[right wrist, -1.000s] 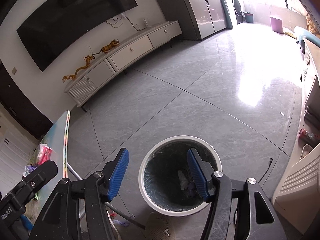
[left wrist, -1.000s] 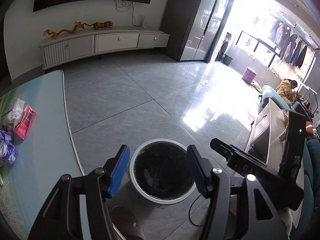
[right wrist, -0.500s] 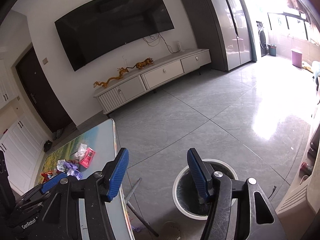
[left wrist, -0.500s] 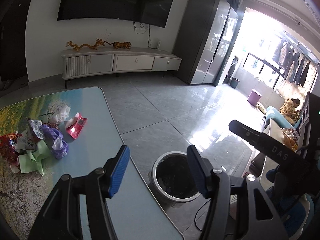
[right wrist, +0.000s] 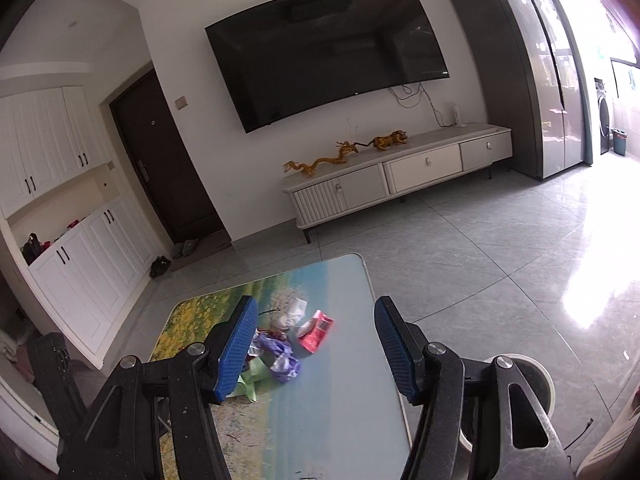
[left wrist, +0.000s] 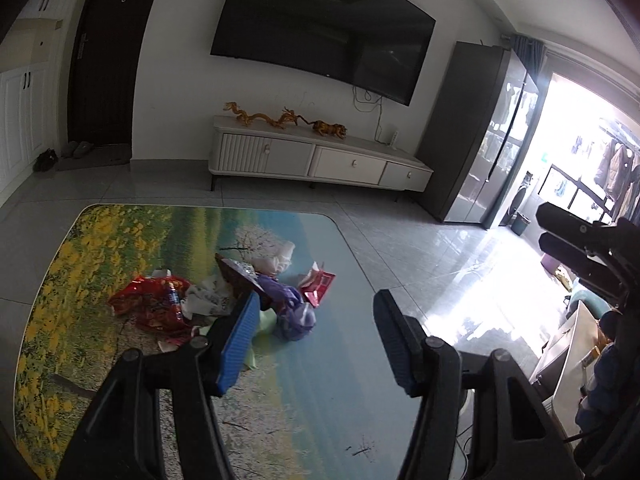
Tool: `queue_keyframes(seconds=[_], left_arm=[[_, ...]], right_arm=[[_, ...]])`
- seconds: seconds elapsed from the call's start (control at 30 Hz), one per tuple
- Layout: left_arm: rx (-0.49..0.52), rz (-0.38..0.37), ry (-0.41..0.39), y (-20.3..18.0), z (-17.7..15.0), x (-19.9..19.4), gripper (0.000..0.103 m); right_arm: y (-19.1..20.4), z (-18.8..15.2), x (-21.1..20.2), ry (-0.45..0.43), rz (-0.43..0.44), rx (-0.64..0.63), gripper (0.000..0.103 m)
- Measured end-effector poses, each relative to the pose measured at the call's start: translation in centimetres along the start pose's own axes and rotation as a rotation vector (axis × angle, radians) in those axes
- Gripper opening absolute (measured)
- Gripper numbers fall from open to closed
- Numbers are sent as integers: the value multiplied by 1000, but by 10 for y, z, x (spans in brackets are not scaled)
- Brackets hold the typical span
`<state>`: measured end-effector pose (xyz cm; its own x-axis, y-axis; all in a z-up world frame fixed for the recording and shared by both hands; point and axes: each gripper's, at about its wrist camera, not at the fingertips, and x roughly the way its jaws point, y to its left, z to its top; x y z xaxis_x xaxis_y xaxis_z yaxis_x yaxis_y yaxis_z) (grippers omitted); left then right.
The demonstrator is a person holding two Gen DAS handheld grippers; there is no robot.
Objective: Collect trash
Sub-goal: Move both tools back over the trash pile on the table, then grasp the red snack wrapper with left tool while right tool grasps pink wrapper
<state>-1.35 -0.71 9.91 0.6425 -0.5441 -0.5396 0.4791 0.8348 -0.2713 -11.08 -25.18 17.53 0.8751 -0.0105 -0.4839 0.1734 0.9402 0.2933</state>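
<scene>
Trash pile [left wrist: 224, 300] lies beyond left tool [left wrist: 316, 338] (empty).

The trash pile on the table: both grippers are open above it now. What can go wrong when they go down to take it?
1. The pieces of the trash pile overlap, so closing on one, such as the purple wrapper, may drag or scatter others.
2. The pink packet lies nearest the table's right edge; a nudge could slide it toward the floor.
3. The left gripper and right gripper aim at the same pile, so their fingers may collide.
</scene>
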Motion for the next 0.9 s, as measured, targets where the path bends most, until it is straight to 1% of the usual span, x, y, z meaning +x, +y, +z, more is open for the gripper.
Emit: queue_keyframes(seconds=[0.1, 0.2, 0.27, 0.33, 0.47, 0.57, 0.63, 0.7, 0.9], left_arm=[[-28, 56, -22, 37, 11, -6, 57], [-57, 104, -23, 70, 16, -3, 57], [-77, 124, -13, 91, 17, 4, 57], [-92, 141, 0, 109, 16, 12, 57], [-89, 146, 28, 129, 12, 29, 57], [-56, 148, 53, 141, 7, 49, 58], [-36, 132, 72, 144, 4, 62, 58], [-13, 122, 90, 145, 0, 76, 58], [22, 116, 128, 149, -7, 111, 58]], right_arm=[[28, 10, 22, 22, 79, -11, 58], [47, 13, 48, 49, 94, -31, 58], [52, 10, 69, 88, 111, -19, 58], [52, 4, 95, 130, 101, -6, 58], [35, -13, 145, 224, 64, 55, 58], [17, -27, 175, 285, 18, 103, 58], [6, -33, 196, 319, -12, 124, 59], [-4, -38, 213, 348, -33, 152, 61], [-24, -51, 250, 405, -70, 192, 61]])
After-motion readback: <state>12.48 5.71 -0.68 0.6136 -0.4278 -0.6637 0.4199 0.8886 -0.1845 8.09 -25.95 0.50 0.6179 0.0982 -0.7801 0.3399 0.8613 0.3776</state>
